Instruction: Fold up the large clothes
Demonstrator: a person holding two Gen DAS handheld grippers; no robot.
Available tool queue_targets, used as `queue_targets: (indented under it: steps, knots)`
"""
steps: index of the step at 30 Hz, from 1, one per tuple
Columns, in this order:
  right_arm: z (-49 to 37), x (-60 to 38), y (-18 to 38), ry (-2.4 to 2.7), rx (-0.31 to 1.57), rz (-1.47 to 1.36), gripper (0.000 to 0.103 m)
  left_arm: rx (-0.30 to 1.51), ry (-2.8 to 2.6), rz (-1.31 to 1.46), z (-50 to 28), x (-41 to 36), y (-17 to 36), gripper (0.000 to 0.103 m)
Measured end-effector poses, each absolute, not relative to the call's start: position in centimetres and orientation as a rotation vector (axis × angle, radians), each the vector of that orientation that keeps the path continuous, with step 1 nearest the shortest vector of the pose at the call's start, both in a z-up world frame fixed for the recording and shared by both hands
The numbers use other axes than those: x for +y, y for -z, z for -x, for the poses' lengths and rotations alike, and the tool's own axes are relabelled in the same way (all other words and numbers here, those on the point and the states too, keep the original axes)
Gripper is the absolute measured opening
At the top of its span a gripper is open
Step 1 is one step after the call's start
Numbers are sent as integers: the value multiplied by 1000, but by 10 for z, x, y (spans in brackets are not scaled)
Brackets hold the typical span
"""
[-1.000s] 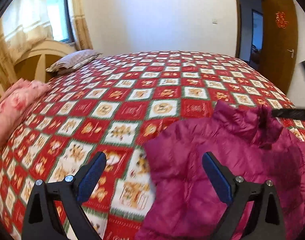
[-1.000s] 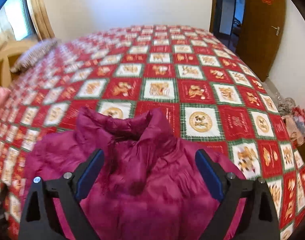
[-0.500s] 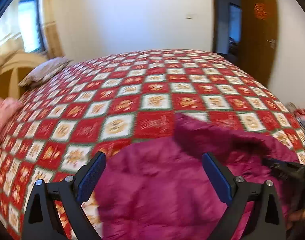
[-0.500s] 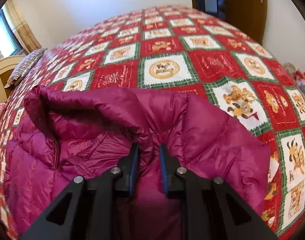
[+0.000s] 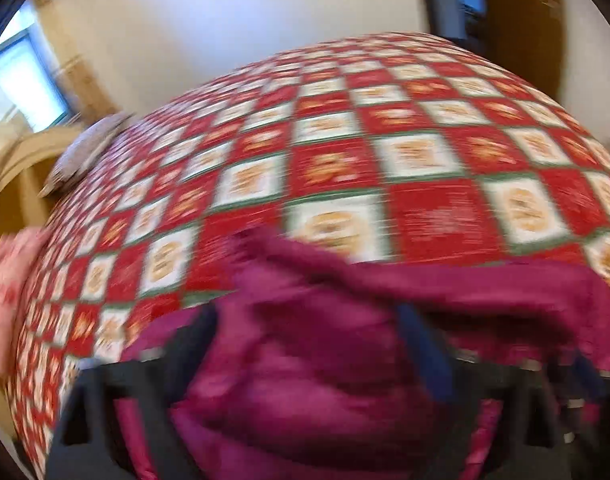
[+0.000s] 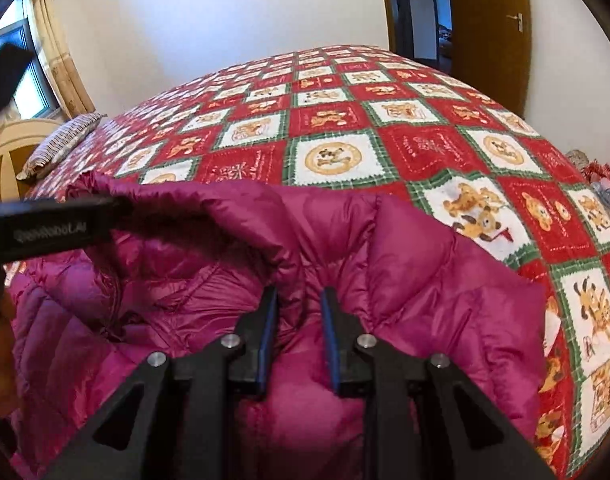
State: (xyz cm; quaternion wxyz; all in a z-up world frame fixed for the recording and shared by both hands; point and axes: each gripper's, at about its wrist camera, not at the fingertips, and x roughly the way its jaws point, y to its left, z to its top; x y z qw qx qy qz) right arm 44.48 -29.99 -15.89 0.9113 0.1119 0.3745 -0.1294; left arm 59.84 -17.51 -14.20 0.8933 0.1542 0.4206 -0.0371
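Jaws: right gripper (image 6: pixel 297 322) pinches magenta jacket (image 6: pixel 405 280); left gripper (image 5: pixel 309 344) closing around jacket, contact blurred. Checkered bedspread (image 6: pixel 333 120), door (image 6: pixel 493 20).

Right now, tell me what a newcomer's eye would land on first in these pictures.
The magenta puffer jacket fills the foreground, spread at the near edge of the bed. The right gripper pinches a fold near its collar; the left gripper, blurred, has just been closing over the jacket. Behind lies the red, white and green checked bedspread.
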Motion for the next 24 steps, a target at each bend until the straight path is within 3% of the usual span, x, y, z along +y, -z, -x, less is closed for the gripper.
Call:
queue_targets:
  steps: [2,3,11,19,21,24]
  knots:
    - [-444,-301,160,259,767,-244,24,898,45,-269,-598,-143,149,33]
    - [-444,-302,160,256,766,-250,24,907,23,-242,-596,-127,153,28]
    - [-444,-301,161,253,765,-247,25,929,11,150,-562,-59,189,29]
    - [-438,-301,146,255,847,-233,34,861,28,184,-567,-59,202,32]
    - [-416,-306,124,322,793,-231,40,856,46,216,-567,-54,201,32]
    - [-399,-312,88,387,673,-275,40,852,47,211,-565,-54,201,32]
